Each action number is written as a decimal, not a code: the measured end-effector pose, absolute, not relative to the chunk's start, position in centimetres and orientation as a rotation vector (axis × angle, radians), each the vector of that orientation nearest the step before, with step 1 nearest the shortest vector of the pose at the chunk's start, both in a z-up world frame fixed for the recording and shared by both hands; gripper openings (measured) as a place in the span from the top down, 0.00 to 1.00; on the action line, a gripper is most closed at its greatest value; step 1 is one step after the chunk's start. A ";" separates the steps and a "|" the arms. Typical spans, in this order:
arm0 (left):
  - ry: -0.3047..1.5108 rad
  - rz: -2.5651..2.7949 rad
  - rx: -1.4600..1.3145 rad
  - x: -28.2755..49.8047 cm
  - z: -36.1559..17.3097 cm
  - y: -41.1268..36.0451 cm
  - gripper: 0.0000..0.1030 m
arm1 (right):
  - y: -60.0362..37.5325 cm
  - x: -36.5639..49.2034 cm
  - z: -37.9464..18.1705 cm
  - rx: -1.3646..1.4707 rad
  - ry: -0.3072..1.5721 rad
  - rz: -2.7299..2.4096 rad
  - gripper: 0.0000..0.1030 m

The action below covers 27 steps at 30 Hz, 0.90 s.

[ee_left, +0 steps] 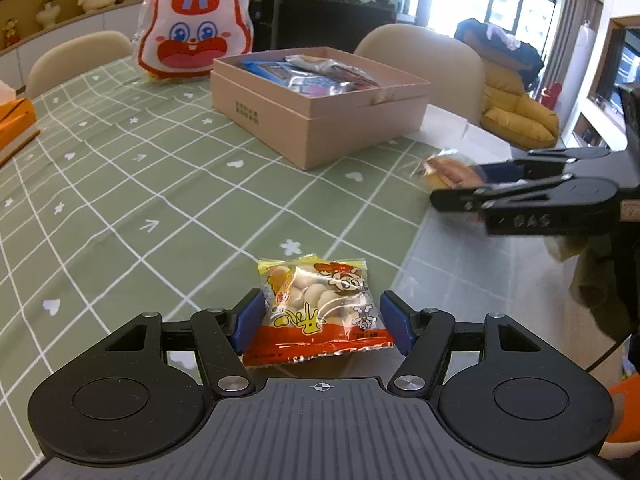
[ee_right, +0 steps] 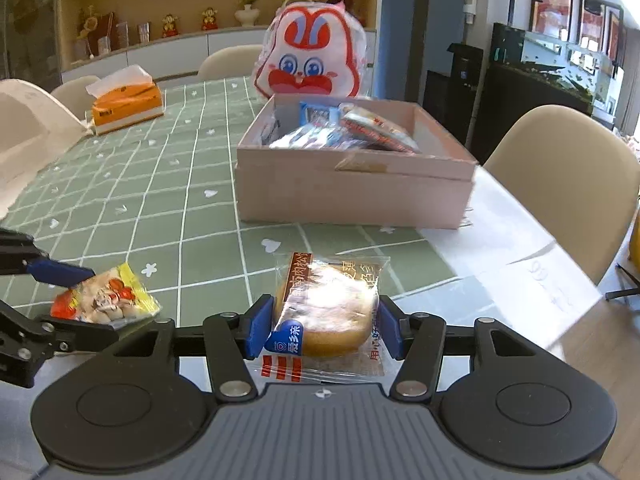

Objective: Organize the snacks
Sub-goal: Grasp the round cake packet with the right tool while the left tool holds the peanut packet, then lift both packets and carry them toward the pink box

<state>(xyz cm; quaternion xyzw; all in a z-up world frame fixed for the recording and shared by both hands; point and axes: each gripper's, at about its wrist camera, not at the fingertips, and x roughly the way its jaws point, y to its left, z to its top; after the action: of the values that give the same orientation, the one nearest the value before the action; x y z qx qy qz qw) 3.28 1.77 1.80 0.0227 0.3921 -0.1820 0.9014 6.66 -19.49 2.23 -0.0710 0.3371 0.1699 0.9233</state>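
Note:
My left gripper (ee_left: 322, 320) is shut on a yellow and red biscuit packet (ee_left: 320, 310), held above the green checked tablecloth (ee_left: 120, 184). It shows from the side in the right wrist view (ee_right: 104, 298). My right gripper (ee_right: 324, 326) is shut on a wrapped round cake (ee_right: 328, 308), near the table's right edge. It shows in the left wrist view (ee_left: 450, 174). A pink cardboard box (ee_left: 352, 120) with several snack packets inside stands ahead in both views (ee_right: 352, 192).
A rabbit-face bag (ee_left: 196, 28) stands behind the box. An orange tissue box (ee_right: 126, 106) sits at the far left. Beige chairs (ee_right: 560, 168) ring the table. White paper (ee_right: 500, 240) covers the table's right side.

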 end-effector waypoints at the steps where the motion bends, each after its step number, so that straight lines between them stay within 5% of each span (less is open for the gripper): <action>1: 0.804 -0.381 0.047 3.1 2.1 1.5 0.33 | -20.0 6.4 2.8 -0.139 0.683 0.352 0.46; 4: 0.753 -0.396 0.052 2.6 3.7 0.7 0.47 | -21.6 5.9 5.6 -0.116 0.627 0.361 0.46; 6: 0.706 -0.415 0.040 2.7 5.5 0.2 0.89 | -22.5 5.9 8.3 -0.104 0.569 0.368 0.46; 14: 0.576 -0.359 -0.042 5.9 9.7 1.5 0.86 | -24.1 8.9 15.9 -0.080 0.391 0.348 0.46; 27: 0.782 -0.409 0.137 4.0 2.5 -1.6 0.79 | -20.4 11.1 1.7 -0.131 0.701 0.303 0.46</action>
<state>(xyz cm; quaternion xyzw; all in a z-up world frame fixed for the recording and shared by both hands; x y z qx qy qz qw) 4.00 -1.58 2.52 0.0663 0.3780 -0.1977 0.9020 11.05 -20.44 1.66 -0.0641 0.3418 0.1477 0.9259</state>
